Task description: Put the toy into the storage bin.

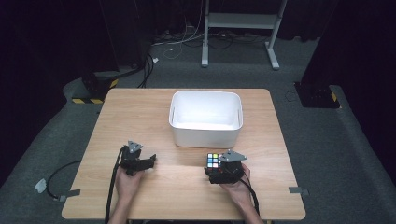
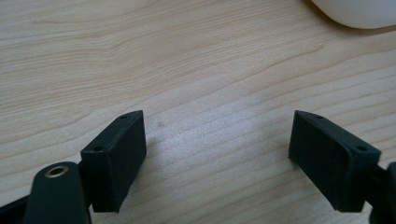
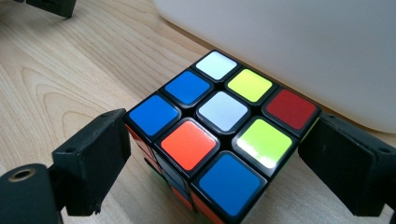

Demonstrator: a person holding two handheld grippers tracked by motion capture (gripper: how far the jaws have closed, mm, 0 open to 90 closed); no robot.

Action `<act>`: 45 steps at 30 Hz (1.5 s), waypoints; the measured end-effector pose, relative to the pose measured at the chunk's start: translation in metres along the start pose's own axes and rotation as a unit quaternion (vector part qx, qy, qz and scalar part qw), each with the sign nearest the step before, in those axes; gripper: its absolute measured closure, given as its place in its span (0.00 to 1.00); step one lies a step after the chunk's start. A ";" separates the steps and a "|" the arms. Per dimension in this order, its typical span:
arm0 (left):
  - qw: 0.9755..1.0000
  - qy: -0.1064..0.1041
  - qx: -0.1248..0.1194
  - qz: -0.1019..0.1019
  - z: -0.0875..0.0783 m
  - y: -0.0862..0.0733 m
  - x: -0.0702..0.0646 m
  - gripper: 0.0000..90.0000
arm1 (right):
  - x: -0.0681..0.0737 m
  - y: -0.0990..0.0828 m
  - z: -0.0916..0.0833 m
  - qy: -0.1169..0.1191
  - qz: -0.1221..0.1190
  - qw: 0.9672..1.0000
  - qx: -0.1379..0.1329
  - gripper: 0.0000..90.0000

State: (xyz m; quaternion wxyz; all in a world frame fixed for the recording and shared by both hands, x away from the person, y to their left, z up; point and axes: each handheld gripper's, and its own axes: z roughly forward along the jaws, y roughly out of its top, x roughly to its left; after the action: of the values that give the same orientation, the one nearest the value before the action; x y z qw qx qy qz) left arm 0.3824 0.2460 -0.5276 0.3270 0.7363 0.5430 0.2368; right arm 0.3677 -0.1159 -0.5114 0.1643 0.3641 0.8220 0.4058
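A scrambled puzzle cube (image 1: 213, 160) with blue, white, orange, yellow-green and red stickers on top sits near the table's front right, just before the white bin (image 1: 173, 122). My right gripper (image 1: 218, 169) holds it, and in the right gripper view both black jaws press against opposite sides of the cube (image 3: 223, 112). Whether the cube rests on the wood or hangs slightly above it I cannot tell. At the front left, my left gripper (image 1: 150, 161) is open, and its jaws stand wide apart over bare wood in the left gripper view, where the gripper (image 2: 217, 154) holds nothing.
The wooden table (image 1: 135, 116) carries the bin at its middle back; the bin's wall (image 3: 303, 42) rises right behind the cube, and its corner (image 2: 359, 11) is far ahead of the left gripper. Cables and stands lie on the grey floor around the table.
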 end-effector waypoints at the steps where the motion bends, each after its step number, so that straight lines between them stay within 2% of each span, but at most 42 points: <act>1: 1.000 0.000 0.000 0.000 0.000 0.000 0.000 0.21 | 0.000 0.000 0.001 0.000 0.000 1.000 0.000 0.10; 12: 1.000 0.000 0.000 0.001 0.000 0.000 0.000 0.21 | 0.000 -0.001 0.009 -0.006 -0.005 1.000 -0.004 0.10; 18: 1.000 0.000 0.000 0.000 0.000 0.000 0.000 0.21 | 0.001 -0.001 0.011 -0.018 -0.010 1.000 -0.009 0.11; 29: 1.000 -0.001 0.000 0.000 0.000 0.000 0.000 0.21 | 0.002 -0.001 0.014 -0.018 -0.015 1.000 -0.008 0.15; 45: 1.000 -0.001 0.000 -0.001 0.000 0.000 0.000 0.21 | 0.001 -0.002 0.011 -0.022 -0.004 1.000 -0.005 0.15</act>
State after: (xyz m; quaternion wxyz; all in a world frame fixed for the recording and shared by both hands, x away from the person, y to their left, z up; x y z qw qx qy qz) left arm 0.3825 0.2462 -0.5276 0.3278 0.7362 0.5431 0.2359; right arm 0.3728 -0.1100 -0.5197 0.1863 0.3686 0.8175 0.4014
